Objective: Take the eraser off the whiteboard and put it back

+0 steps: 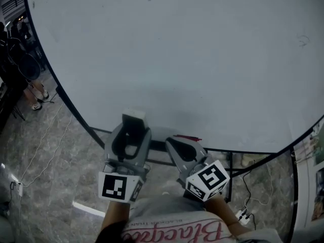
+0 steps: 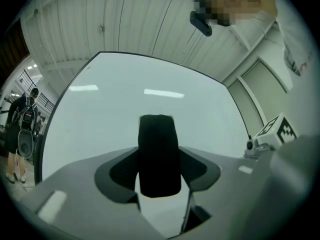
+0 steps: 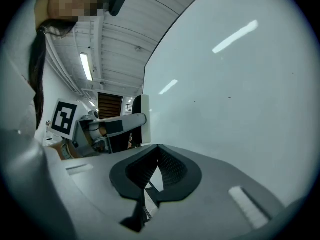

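one eraser, gripped in my left tongs, close before the whiteboard; whether it touches, unclear. right tongs closed, empty. removal judged done; putting back remains.

whiteboard – pale grey-white, black frame | eraser – black face, white back | floor – grey marbled

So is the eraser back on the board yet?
Not yet. The picking-up part looks done: the left gripper is shut on the eraser and holds it in front of the whiteboard. I can't tell if the eraser touches the board. What's left is to set it on the board and let go. The right gripper is shut with nothing in it.
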Motion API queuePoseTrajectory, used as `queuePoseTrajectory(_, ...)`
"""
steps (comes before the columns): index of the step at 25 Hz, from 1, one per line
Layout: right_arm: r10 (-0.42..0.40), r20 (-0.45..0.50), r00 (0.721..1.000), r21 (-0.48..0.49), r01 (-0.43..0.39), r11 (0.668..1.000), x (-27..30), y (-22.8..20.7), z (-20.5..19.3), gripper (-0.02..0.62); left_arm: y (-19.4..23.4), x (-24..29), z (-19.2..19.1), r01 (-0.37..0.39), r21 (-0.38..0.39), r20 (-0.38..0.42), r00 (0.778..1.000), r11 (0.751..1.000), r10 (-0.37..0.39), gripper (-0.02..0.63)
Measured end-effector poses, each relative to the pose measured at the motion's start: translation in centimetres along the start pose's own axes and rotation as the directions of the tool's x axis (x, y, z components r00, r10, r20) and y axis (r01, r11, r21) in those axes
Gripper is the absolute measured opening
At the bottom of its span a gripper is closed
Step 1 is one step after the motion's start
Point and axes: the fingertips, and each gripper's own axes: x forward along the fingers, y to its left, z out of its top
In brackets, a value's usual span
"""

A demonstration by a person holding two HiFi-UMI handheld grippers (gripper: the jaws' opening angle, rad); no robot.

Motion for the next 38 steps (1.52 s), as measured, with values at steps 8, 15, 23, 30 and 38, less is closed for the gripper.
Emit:
queuePoseTrajectory(8,-0.016,0.029,0.999,-0.004,0.016,1.000,0.3,0.4,0.4,0.002,-1.7,-0.4,-2.3,0.077,-0.029,-0.085,0.993,0.997,-0.080,0.230)
queuePoseTrajectory(15,-0.025,0.018,1.000,0.009,0.025,1.000,0.1,0.4,-0.1,0.002,-1.7,-0.1,-2.0,0.078,-0.038,-0.082,0.993,0.996,-0.081,0.230)
queuePoseTrajectory(23,-0.032,0.014,0.999,0.003,0.032,0.999,0.1,0.2,-0.1,0.002,-0.3,1.4,-0.7,0.055,0.057,-0.079,0.996,0.997,-0.050,0.232)
queuePoseTrajectory(30,-0.035,0.011,0.999,0.006,0.035,0.999,0.1,-0.2,-0.1,0.002,3.0,4.2,2.2,-0.019,0.116,-0.060,0.998,0.993,0.026,0.232)
queuePoseTrajectory(38,-0.055,-0.005,0.999,0.016,0.055,0.998,0.0,-1.0,-0.7,0.002,5.6,7.9,4.2,-0.039,0.250,-0.115,0.991,0.967,0.070,0.232)
